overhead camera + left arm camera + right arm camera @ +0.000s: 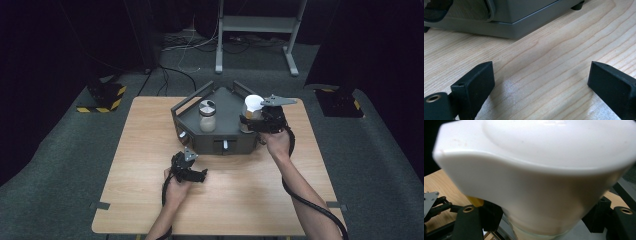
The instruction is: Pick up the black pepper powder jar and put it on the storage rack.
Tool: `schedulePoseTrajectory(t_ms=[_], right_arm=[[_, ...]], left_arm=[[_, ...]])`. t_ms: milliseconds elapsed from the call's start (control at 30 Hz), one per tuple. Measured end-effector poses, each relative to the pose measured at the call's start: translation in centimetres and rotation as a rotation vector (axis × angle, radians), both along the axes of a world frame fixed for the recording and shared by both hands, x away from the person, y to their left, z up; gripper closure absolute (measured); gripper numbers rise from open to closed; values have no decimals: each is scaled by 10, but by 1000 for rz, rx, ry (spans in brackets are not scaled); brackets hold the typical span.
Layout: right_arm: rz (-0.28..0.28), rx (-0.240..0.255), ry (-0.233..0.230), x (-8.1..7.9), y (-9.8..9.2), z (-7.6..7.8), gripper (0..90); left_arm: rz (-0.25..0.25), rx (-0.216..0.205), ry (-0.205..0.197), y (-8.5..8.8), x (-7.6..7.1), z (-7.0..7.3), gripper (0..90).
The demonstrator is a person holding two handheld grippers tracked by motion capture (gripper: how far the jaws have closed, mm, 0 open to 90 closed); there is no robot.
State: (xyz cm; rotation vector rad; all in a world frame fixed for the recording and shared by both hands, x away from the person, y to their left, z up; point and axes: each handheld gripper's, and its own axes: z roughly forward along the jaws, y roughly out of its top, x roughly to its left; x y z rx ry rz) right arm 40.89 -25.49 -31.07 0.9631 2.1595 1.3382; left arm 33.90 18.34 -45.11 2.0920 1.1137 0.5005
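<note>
At the left of the high view, the left gripper [189, 167] rests low over the bare worktop [150, 150], just in front of the grey rack [225, 107]; its jaws stand spread with nothing between them. Farther right, inside the rack, a small glass jar with a metal lid [207, 116] stands upright. At the right end of the rack, the right gripper [260, 120] has its jaws pinching a white-lidded jar [252, 111] just under the lid, with the jar at the rack's right-hand corner.

The risks lie with that grip. The jaws bite on smooth glass high up, so the jar's weight hangs below them; I judge it could swivel or slide if the hand tilts or moves sharply. The rack's raised rail sits near the jar, so a sideways carry could knock the base against it and jolt the jar loose. A drop onto the rack or worktop could crack the glass, and the neighbouring jar could be toppled by a swing leftward.

The right gripper view shows what the high view cannot: the broad white lid [536, 165] with its lip, the glass below it and a yellow patch beside the left jaw. The left gripper view shows wood grain and the rack's base [506, 23] close ahead. The high view gives the jar's place relative to the rack.
</note>
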Motion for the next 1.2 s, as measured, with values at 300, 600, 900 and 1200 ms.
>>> schedulePoseTrajectory(t_ms=[300,600,900,1200], right_arm=[[-19,-14,10,6,7,-4,304],[-31,-22,18,9,10,-10,303],[-21,-43,-1,8,12,-12,302],[-22,-42,-3,8,13,-13,299]], left_arm=[[0,0,0,0,0,0,71],[0,0,0,0,0,0,71],[1,0,0,0,0,0,71],[1,0,0,0,0,0,71]])
